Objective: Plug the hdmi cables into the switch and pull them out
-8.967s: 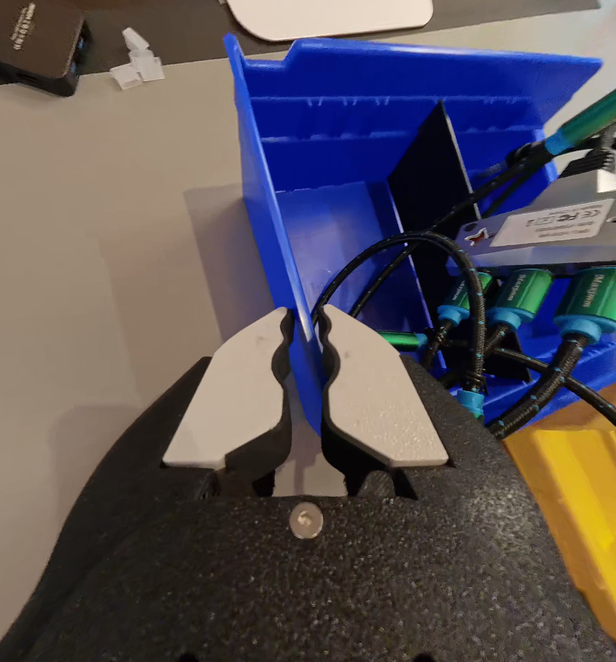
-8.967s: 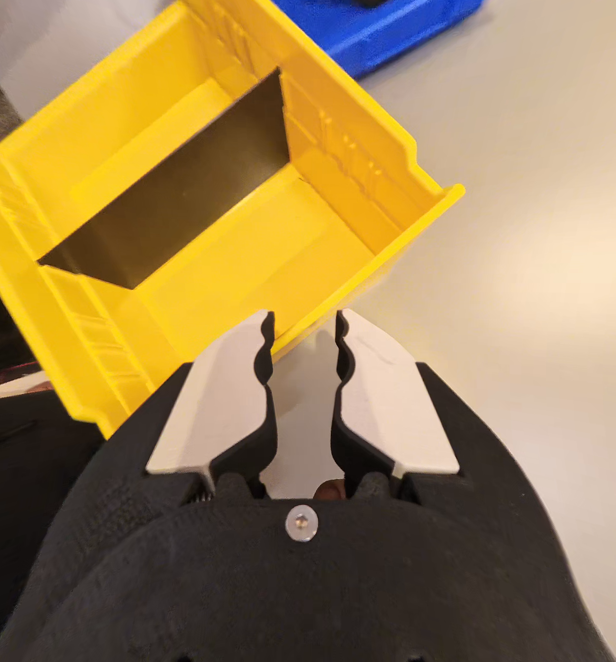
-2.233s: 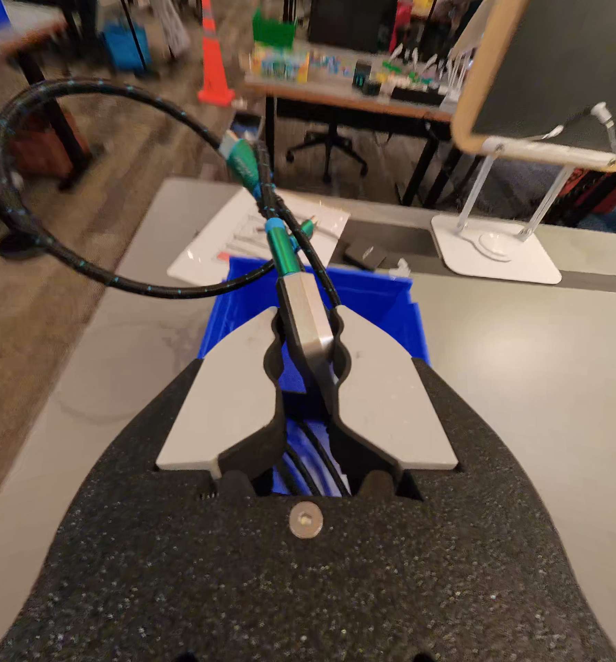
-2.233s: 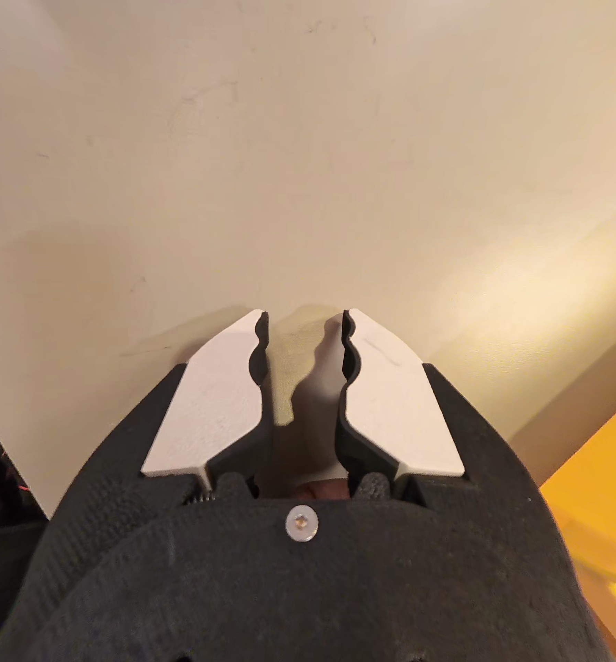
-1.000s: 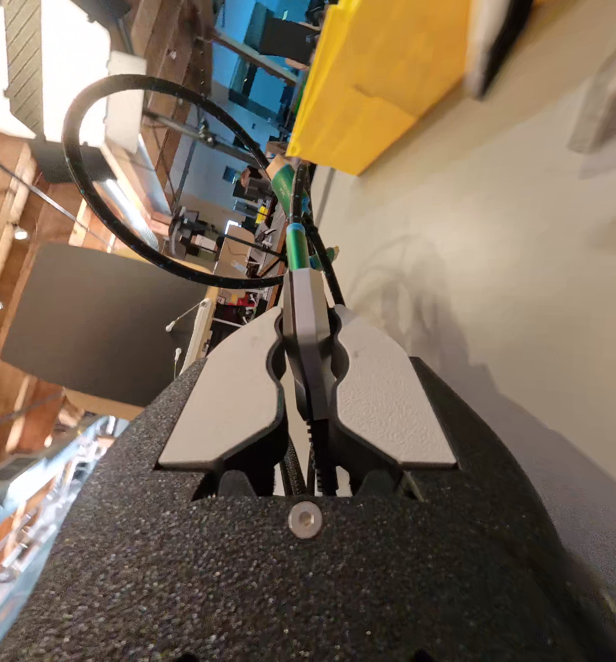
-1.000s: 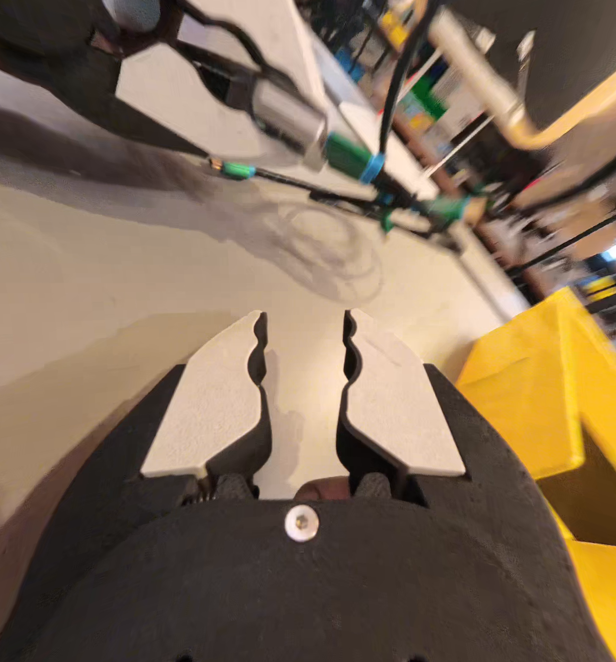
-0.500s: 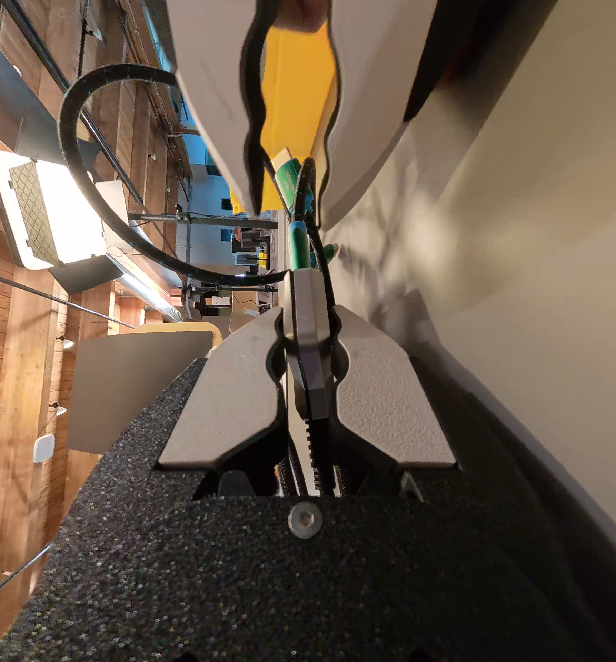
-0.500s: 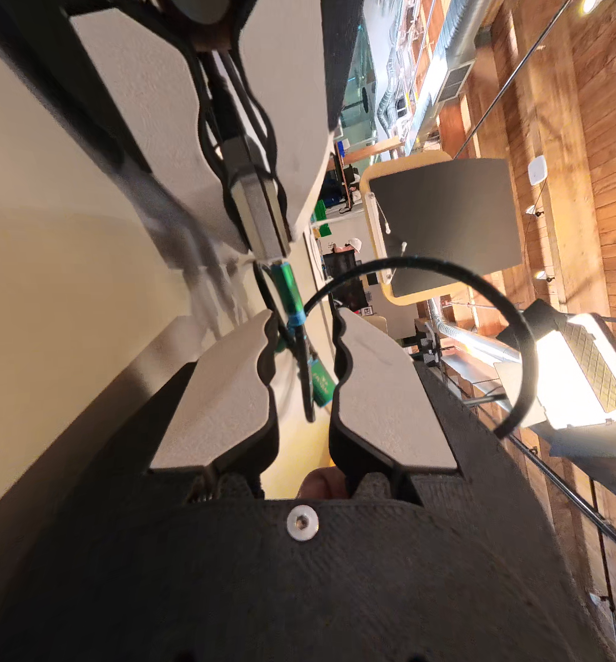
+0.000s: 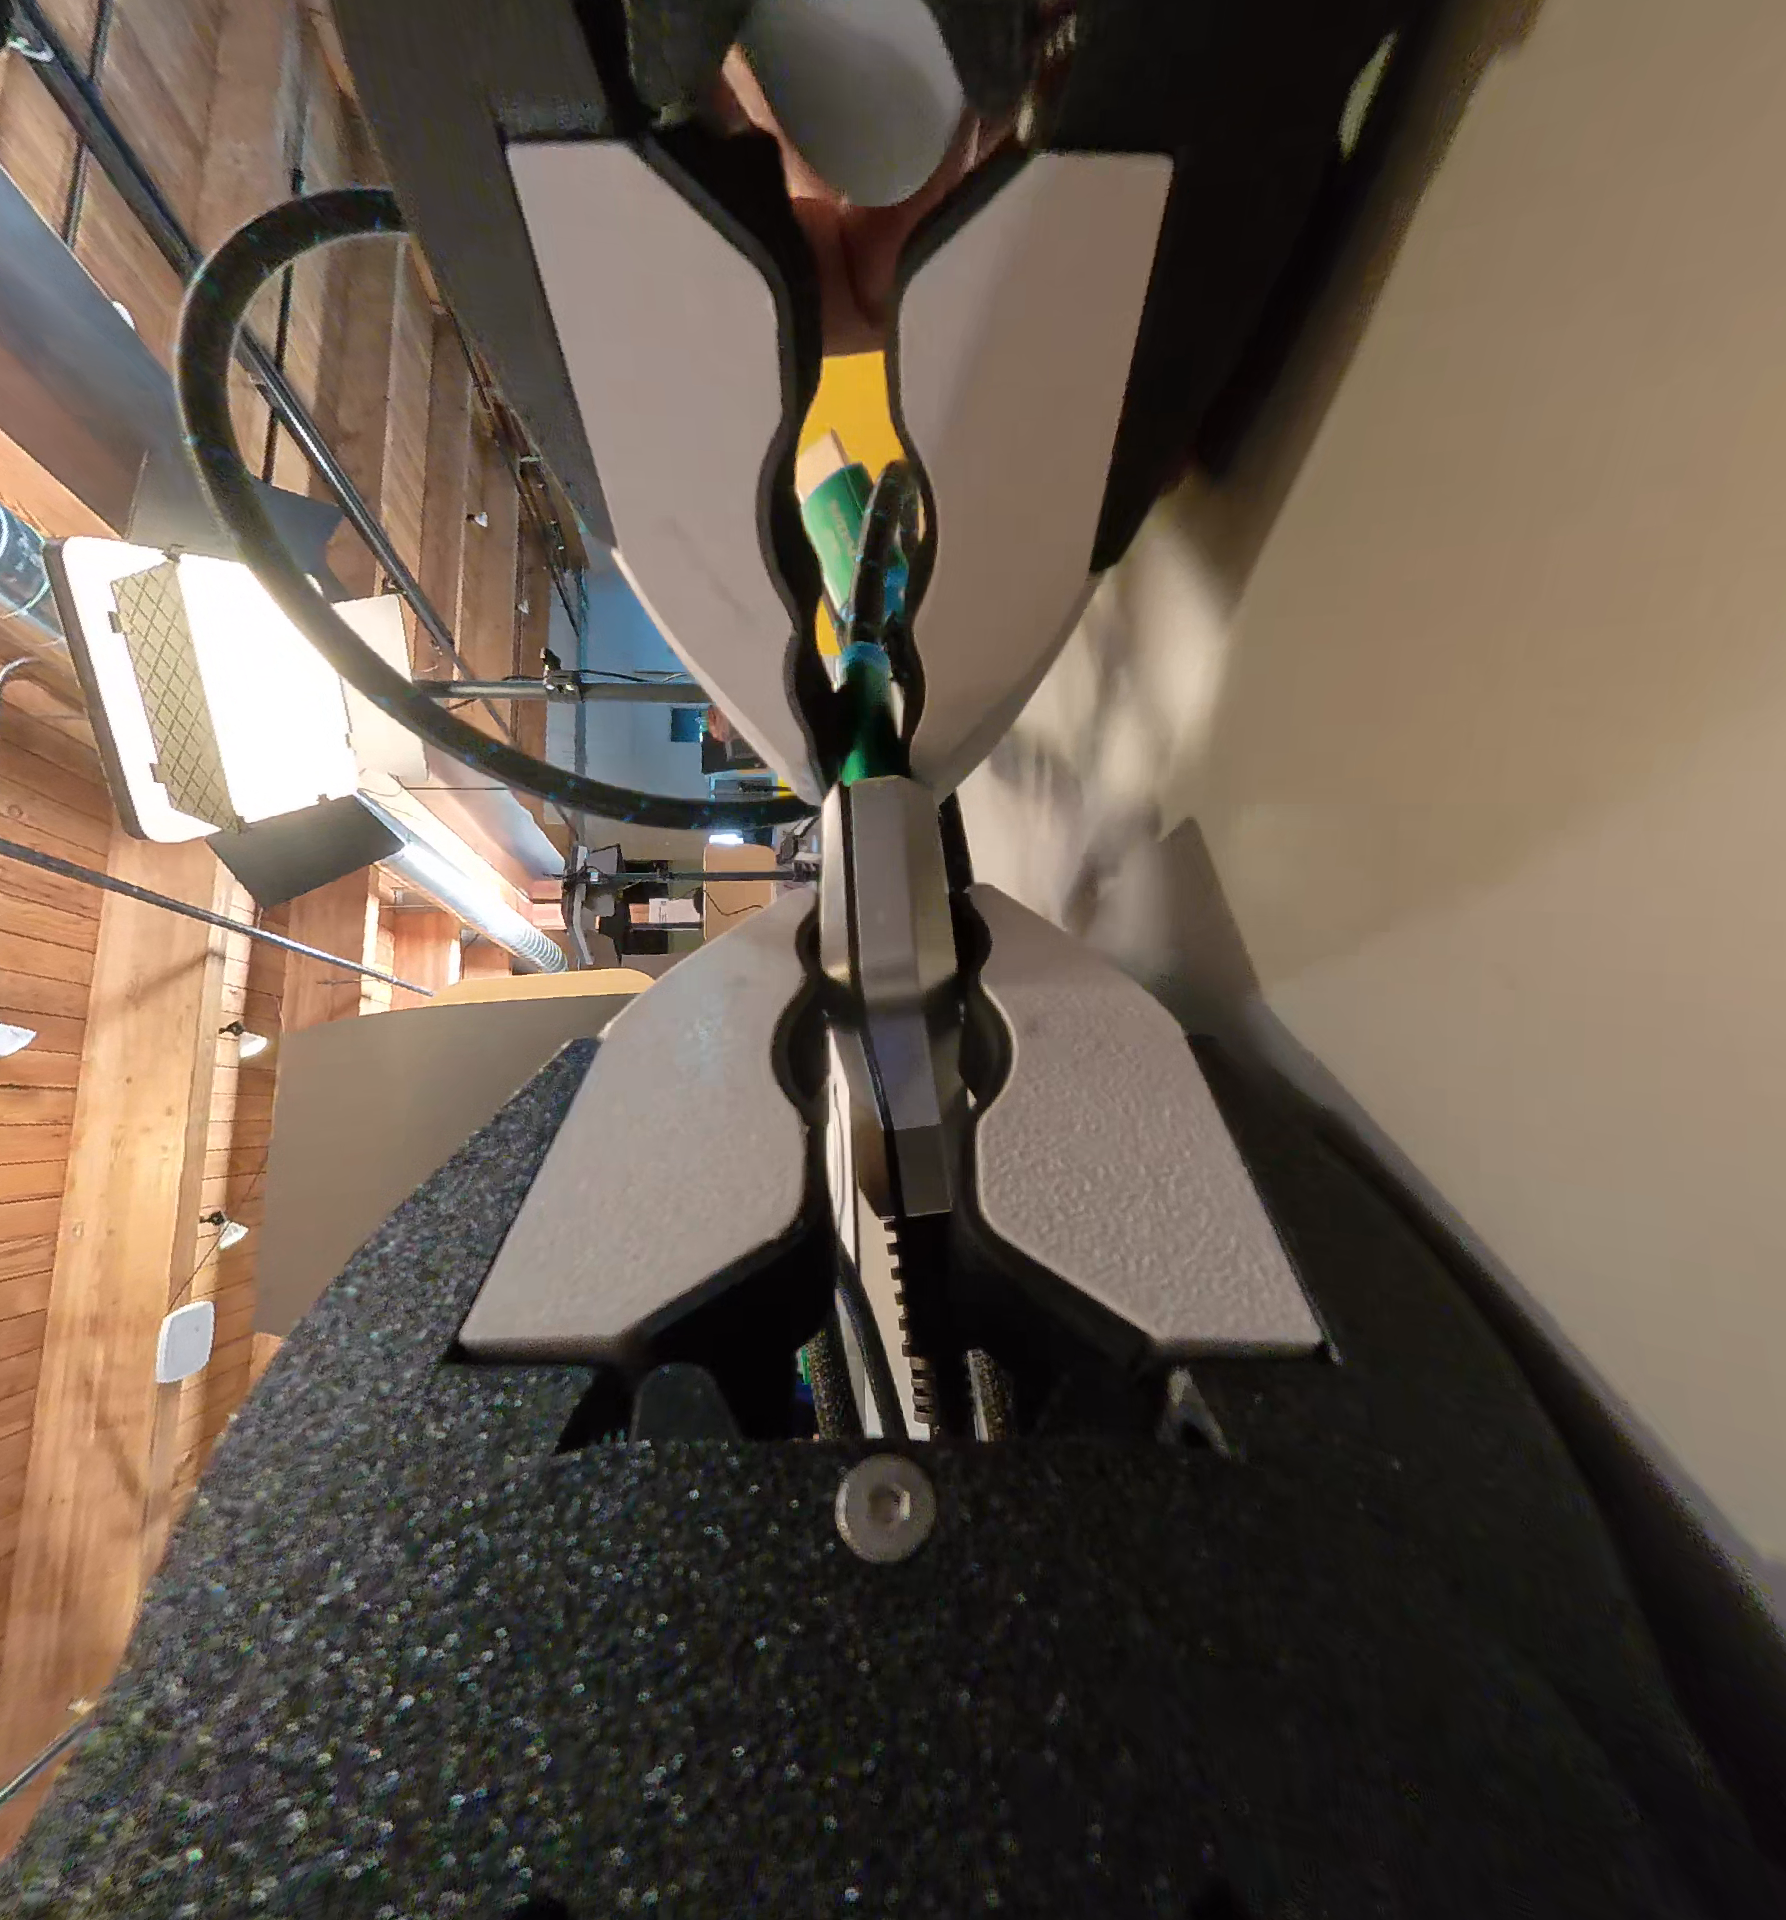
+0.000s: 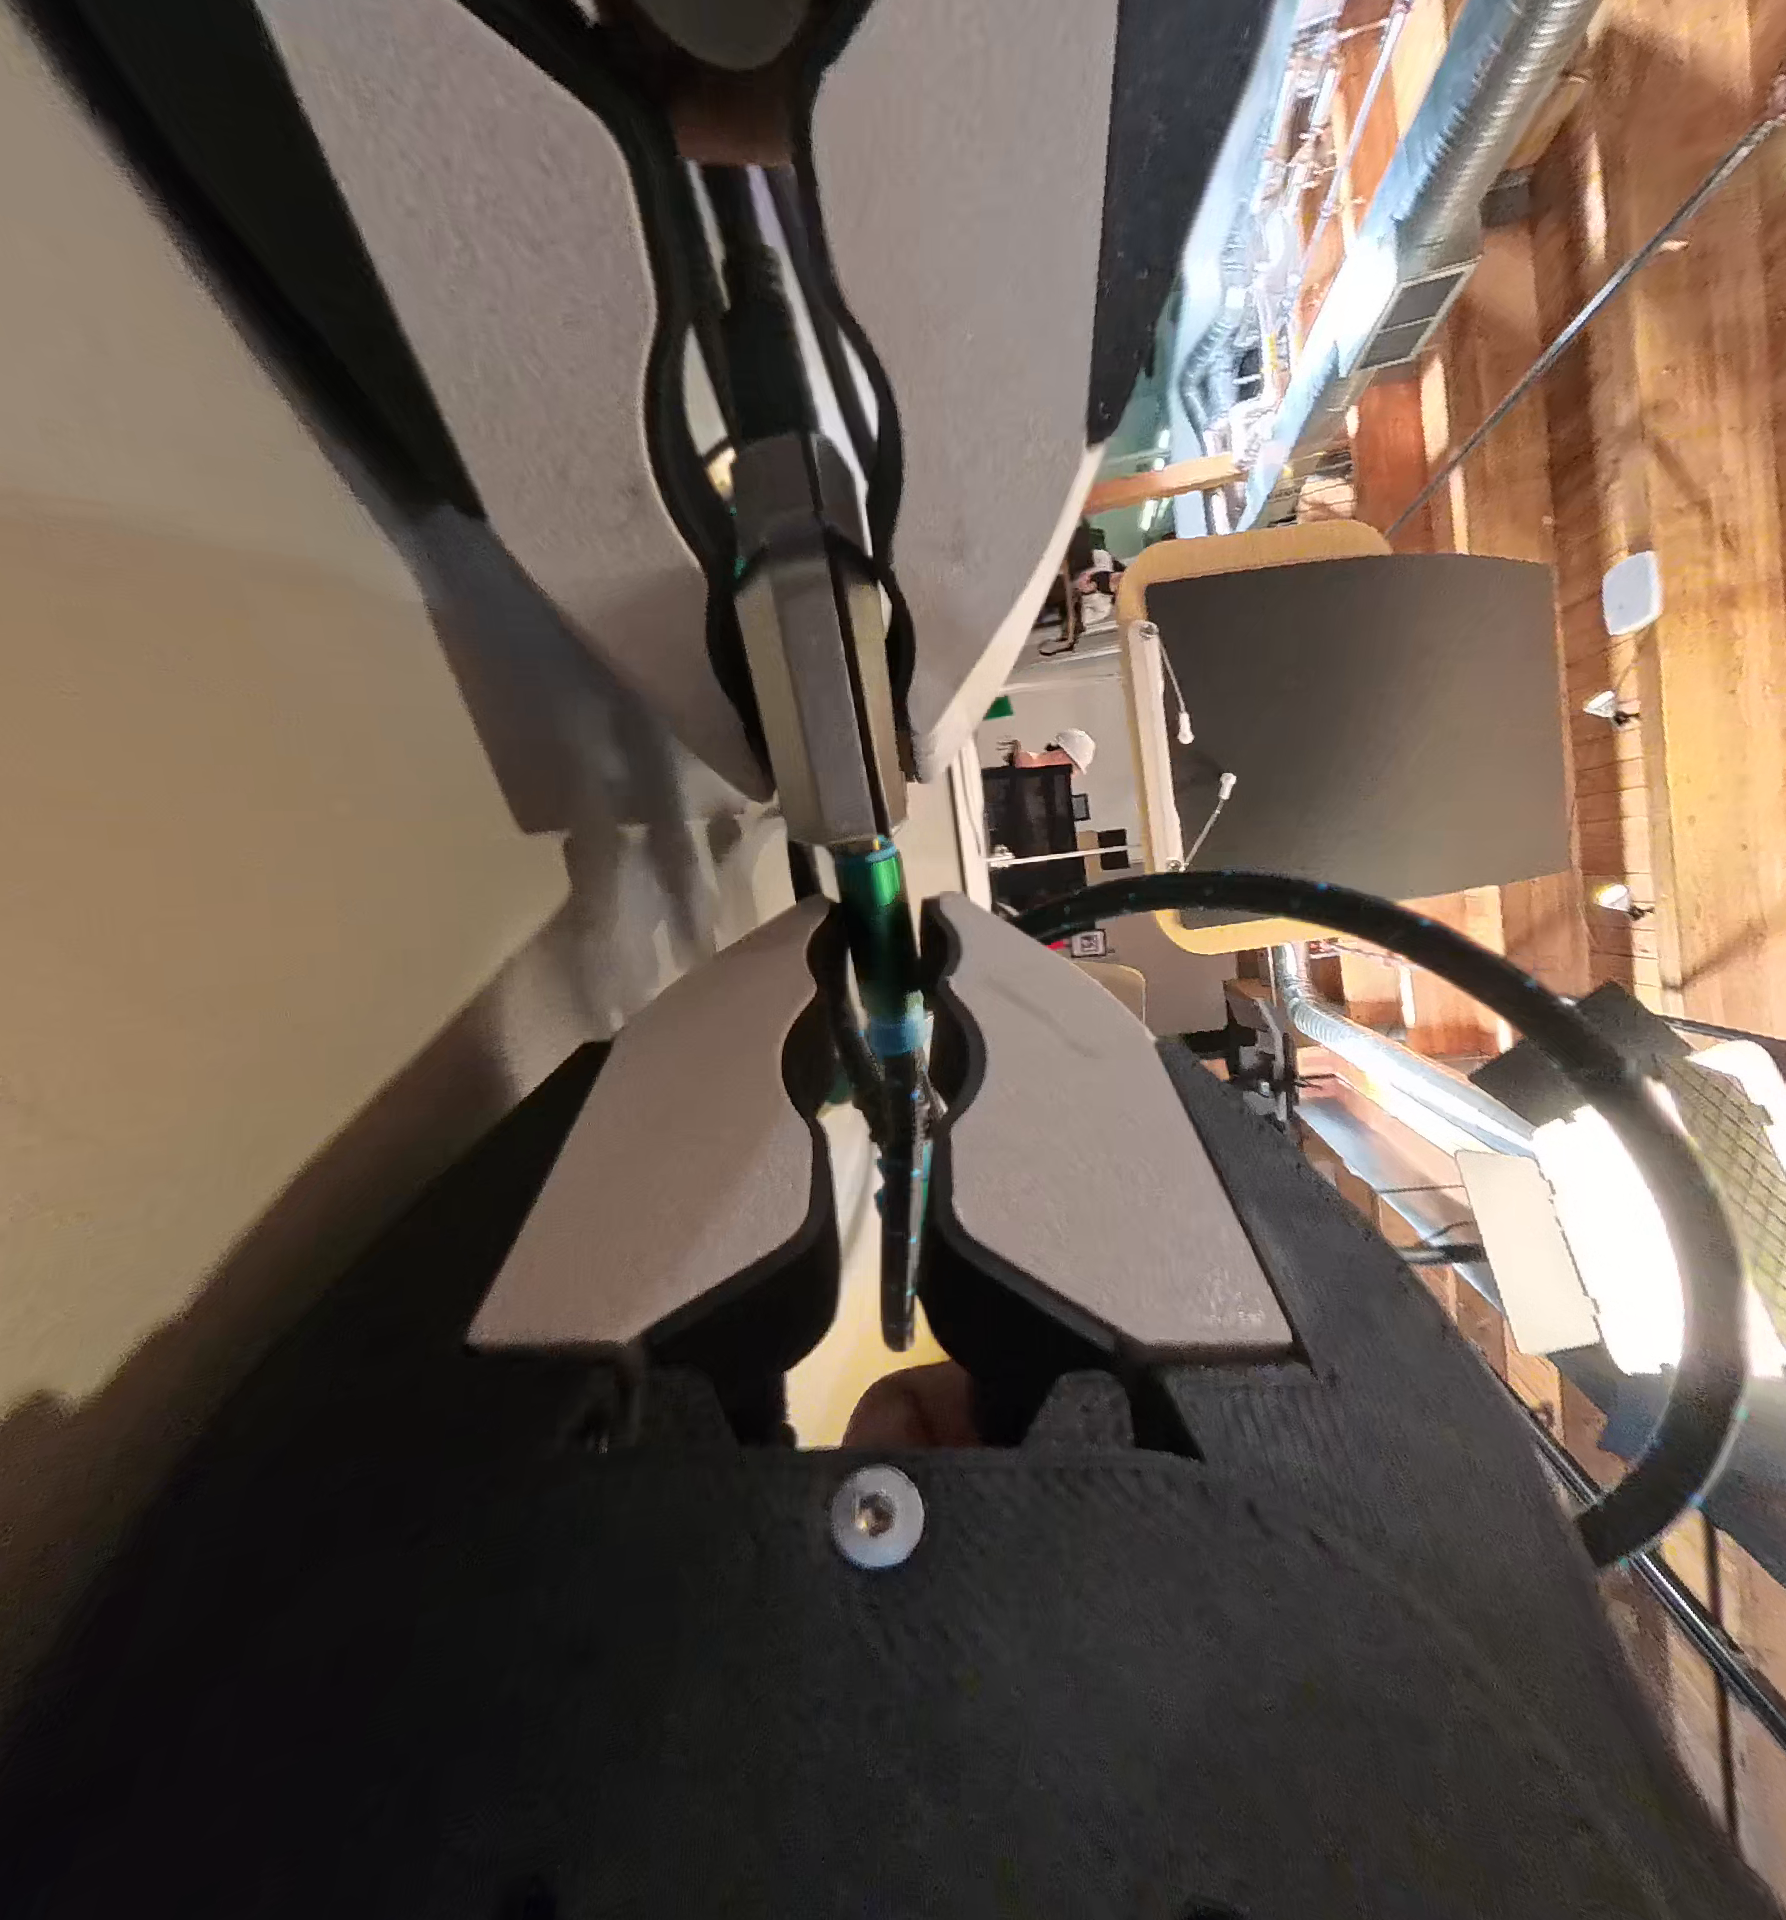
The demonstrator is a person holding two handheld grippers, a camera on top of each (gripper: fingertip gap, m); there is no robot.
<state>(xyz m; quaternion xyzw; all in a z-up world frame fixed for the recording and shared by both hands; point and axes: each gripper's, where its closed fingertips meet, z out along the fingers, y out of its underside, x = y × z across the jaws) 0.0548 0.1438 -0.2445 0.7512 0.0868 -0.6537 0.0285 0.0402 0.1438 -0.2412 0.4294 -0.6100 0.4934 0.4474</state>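
My left gripper [image 9: 889, 914] is shut on the grey metal switch [image 9: 884, 997] and holds it off the beige table, edge-on. A green HDMI plug [image 9: 863, 743] sits in the switch's far end, and its black cable [image 9: 214, 447] loops off to the side. My right gripper [image 10: 873, 925] faces the left one and is shut on that green plug [image 10: 873, 904], just below the switch [image 10: 816, 707]. In the left wrist view the right gripper [image 9: 868, 769] comes in from the top. In the right wrist view the left gripper [image 10: 837, 810] comes in from the top. Other thin cables run behind the switch.
Both views are rolled sideways. The beige table [image 9: 1543, 727] runs along one side. A yellow bin [image 9: 847, 405] shows through the finger gap. A studio light panel [image 9: 224, 686] and a dark board [image 10: 1346, 717] stand beyond the table. The cable loop [image 10: 1616, 1049] hangs free. My left and right fingertips are right by each other.
My right gripper has moved in toward the switch and closed from open onto the green plug. My left gripper has kept its hold on the switch.
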